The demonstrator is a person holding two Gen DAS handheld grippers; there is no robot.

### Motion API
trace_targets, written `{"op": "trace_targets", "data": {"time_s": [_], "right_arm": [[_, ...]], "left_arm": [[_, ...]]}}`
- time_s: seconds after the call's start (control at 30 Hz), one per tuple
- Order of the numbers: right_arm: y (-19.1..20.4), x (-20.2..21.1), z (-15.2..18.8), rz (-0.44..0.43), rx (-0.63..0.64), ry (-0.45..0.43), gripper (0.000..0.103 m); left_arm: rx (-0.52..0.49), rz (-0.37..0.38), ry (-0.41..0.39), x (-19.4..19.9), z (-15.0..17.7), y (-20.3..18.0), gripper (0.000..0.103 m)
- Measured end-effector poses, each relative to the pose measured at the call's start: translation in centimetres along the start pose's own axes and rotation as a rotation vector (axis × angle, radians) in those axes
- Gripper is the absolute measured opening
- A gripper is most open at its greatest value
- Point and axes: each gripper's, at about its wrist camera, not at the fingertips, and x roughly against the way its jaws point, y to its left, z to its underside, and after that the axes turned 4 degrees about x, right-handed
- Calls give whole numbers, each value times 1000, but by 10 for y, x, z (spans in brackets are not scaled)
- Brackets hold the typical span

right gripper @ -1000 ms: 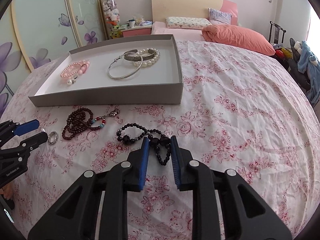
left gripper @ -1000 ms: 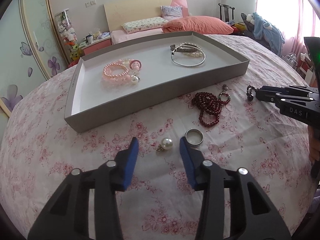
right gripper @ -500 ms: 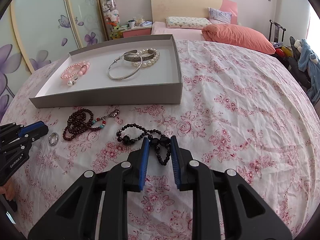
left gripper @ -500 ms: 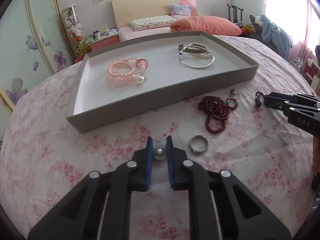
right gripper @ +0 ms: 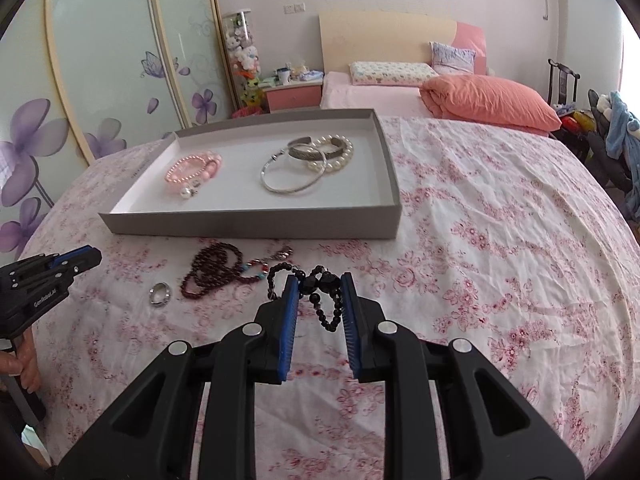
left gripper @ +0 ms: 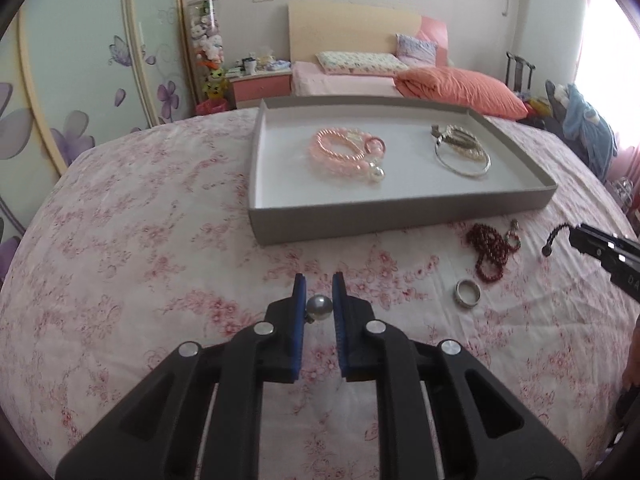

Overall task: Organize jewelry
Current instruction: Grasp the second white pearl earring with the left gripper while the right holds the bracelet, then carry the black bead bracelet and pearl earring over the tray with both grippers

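The left gripper (left gripper: 319,307) has just pinched its blue pads onto a single pearl pendant (left gripper: 319,306), held clear above the flowered bedspread (left gripper: 140,240) on the near side of the grey tray (left gripper: 400,216). Over on the right, the right gripper (right gripper: 320,300) is clamped narrow on a black bead bracelet (right gripper: 325,292) that dangles between its jaws. A silver ring (right gripper: 160,294) and a dark red bead strand (right gripper: 214,268) lie on the spread near the tray, where pink bracelets (right gripper: 194,170) and a silver bangle (right gripper: 290,178) rest.
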Motion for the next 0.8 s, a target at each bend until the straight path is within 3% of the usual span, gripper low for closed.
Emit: {"op": "trace_targets", "data": {"time_s": [0.3, 0.8], "right_arm": [[16, 12, -5, -9, 5, -66, 22], [44, 52, -18, 43, 66, -284, 23]], "left_arm": [[59, -4, -95, 17, -6, 5, 14], [3, -27, -248, 51, -11, -17, 14]]}}
